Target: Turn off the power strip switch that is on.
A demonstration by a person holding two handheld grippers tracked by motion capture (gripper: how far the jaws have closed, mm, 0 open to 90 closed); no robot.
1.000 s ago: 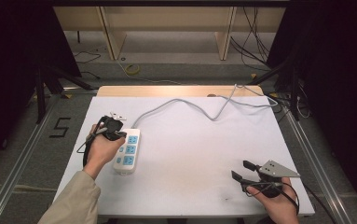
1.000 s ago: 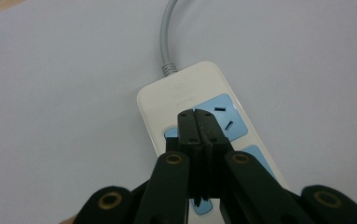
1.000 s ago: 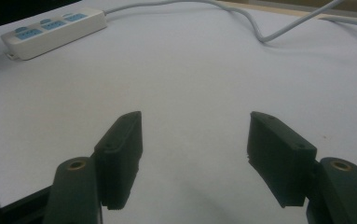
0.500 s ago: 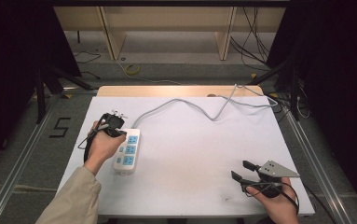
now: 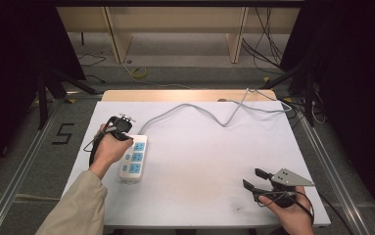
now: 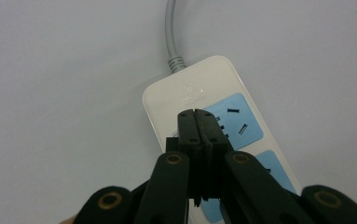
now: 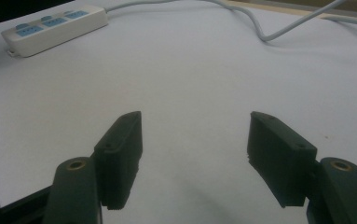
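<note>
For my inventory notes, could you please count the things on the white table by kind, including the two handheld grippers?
Power strip with grey cable: 1
Blue socket panels on it: 3
Handheld grippers: 2, the left gripper shut over the strip, the right gripper open
Total: 3 things (sockets not counted separately)

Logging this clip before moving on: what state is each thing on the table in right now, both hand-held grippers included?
Power strip: flat on the table, sockets up, nothing plugged in.
Grey cable: attached to the strip's far end, running in loose curves across the table to its far right edge.
Left hand-held gripper: shut, empty, tips over the strip's cable end.
Right hand-held gripper: open, empty, low over bare table.
</note>
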